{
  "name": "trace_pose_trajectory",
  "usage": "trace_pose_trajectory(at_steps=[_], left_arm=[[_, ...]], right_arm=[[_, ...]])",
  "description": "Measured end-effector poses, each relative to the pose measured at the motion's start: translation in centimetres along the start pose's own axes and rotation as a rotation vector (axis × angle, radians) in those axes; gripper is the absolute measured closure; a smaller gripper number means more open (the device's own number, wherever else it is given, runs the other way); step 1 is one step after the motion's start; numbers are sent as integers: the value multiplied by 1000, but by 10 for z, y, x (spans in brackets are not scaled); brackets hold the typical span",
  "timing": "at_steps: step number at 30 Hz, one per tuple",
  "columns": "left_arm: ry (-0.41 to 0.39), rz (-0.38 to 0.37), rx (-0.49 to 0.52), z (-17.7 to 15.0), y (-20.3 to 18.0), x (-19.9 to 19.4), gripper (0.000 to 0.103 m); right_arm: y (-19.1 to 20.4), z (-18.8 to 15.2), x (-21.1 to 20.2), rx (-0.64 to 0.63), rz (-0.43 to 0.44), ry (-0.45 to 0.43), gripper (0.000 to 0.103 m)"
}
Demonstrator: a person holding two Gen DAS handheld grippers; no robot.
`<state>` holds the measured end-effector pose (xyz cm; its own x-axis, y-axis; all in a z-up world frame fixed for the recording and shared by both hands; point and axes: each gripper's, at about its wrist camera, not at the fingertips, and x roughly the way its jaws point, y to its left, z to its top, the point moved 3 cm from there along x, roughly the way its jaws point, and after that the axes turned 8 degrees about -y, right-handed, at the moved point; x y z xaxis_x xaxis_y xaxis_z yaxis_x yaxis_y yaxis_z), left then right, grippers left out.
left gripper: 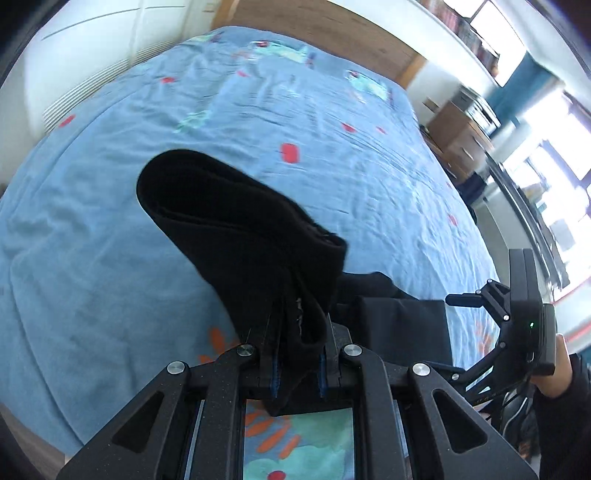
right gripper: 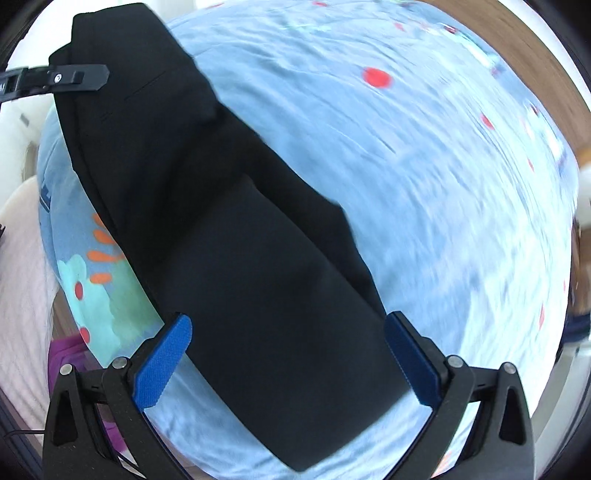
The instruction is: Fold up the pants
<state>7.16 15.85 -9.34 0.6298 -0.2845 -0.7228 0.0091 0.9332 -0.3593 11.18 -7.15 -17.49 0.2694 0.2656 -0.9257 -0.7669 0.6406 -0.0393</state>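
The black pants (right gripper: pixel 240 240) lie stretched in a long folded strip across the blue bedspread (right gripper: pixel 443 184). My left gripper (left gripper: pixel 297 328) is shut on one end of them, and that bunched end (left gripper: pixel 229 221) stands lifted off the bed in front of its camera. In the right wrist view one left finger (right gripper: pixel 77 77) shows at the far end of the strip. My right gripper (right gripper: pixel 288 362) hovers above the near end with its blue pads (right gripper: pixel 162 362) spread wide, clear of the cloth. The left wrist view shows the right gripper's body (left gripper: pixel 524 317) at the right, held by a hand (left gripper: pixel 557 373).
The bedspread (left gripper: pixel 110 240) has red spots and a green and orange flower print. A wooden headboard (left gripper: pixel 332 33) runs along the far side, with a white vented panel (left gripper: pixel 85 92) to the left. Wooden drawers (left gripper: pixel 461 136) and bright windows stand on the right.
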Motion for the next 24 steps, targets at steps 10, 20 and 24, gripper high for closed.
trace_pose_trajectory(at_steps=[10,20,24], left_arm=[[40,-71,291,-24,-91,42,91],[133,-207,585,-56,-182,86,91],[237,-204,647,-78,-200,136,91]], right_arm=[[-49,-70,-24,259,42,-118,0],[-92,-114,-39,417,29,-173,0],[-104,-133,-36,476,29,-160,0]])
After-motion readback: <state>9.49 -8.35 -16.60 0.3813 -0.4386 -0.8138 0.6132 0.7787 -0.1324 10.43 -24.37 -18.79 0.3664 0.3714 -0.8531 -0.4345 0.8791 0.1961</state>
